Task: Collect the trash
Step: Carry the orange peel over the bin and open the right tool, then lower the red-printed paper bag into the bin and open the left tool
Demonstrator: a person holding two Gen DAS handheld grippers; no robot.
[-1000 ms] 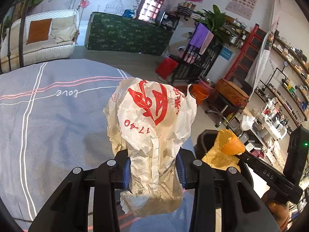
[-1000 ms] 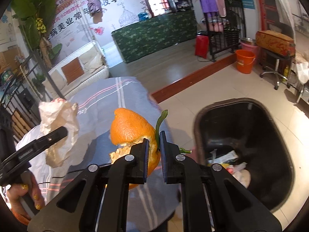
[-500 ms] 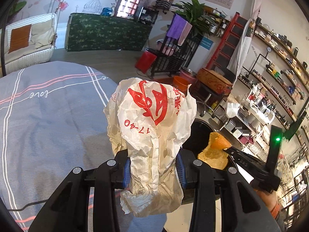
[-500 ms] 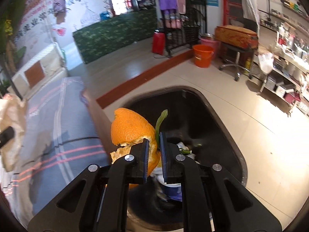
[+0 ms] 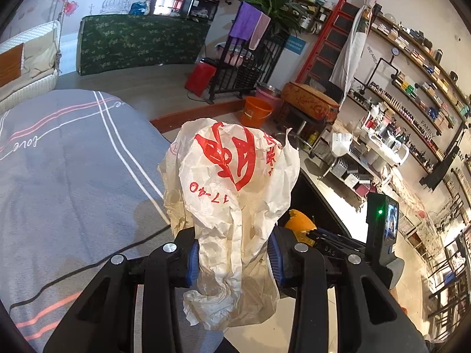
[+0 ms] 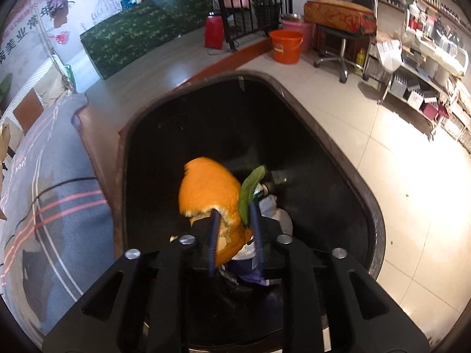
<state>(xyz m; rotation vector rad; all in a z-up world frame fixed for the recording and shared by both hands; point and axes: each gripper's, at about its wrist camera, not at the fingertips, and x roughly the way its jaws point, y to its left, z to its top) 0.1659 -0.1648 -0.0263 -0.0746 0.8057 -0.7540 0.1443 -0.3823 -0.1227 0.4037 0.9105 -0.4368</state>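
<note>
both jaws stay clenched, orange peel now above bin, wrapper nearer.

Left wrist view faces across the bin; right looks down into it.

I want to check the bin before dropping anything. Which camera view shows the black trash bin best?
The right wrist view: the trash bin fills the middle, rim and dark inside visible, with the orange peel held over it. In the left wrist view only a dark edge shows behind the crumpled paper bag.
</note>
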